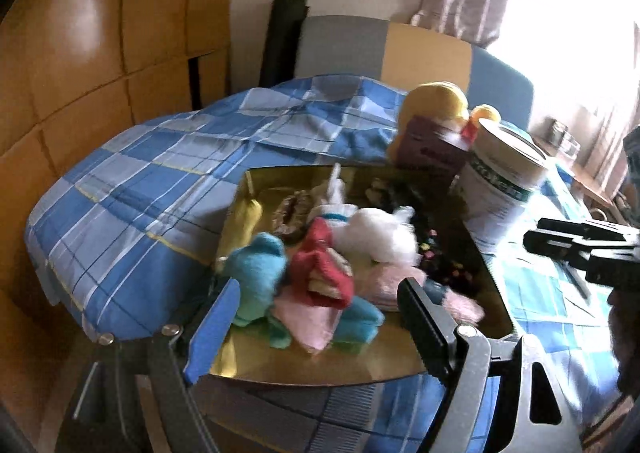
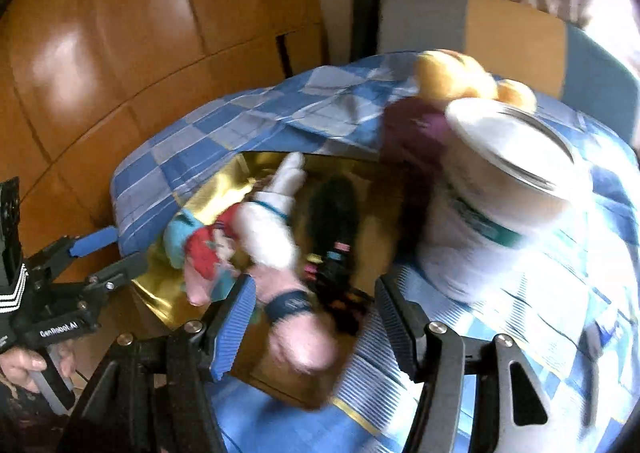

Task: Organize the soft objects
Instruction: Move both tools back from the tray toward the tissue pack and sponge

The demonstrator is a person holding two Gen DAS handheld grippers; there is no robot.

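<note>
A gold tray (image 1: 360, 367) lies on a blue checked bed and holds a pile of soft things: a teal sock (image 1: 256, 265), a red sock (image 1: 324, 273), a white fluffy toy (image 1: 380, 233), pink cloth (image 1: 308, 321) and a dark speckled item (image 1: 444, 257). My left gripper (image 1: 316, 329) is open just above the tray's near edge, empty. My right gripper (image 2: 316, 325) is open over the tray's (image 2: 160, 293) right part, above a pink sock with a dark band (image 2: 292, 313). The right view is blurred.
A white tub with a green band (image 1: 504, 181) stands right of the tray, with a yellow plush toy (image 1: 436, 101) and a purple box (image 1: 428, 141) behind it. Wooden wardrobe doors (image 1: 100, 53) stand at the left. A headboard (image 1: 420, 49) and bright window are behind.
</note>
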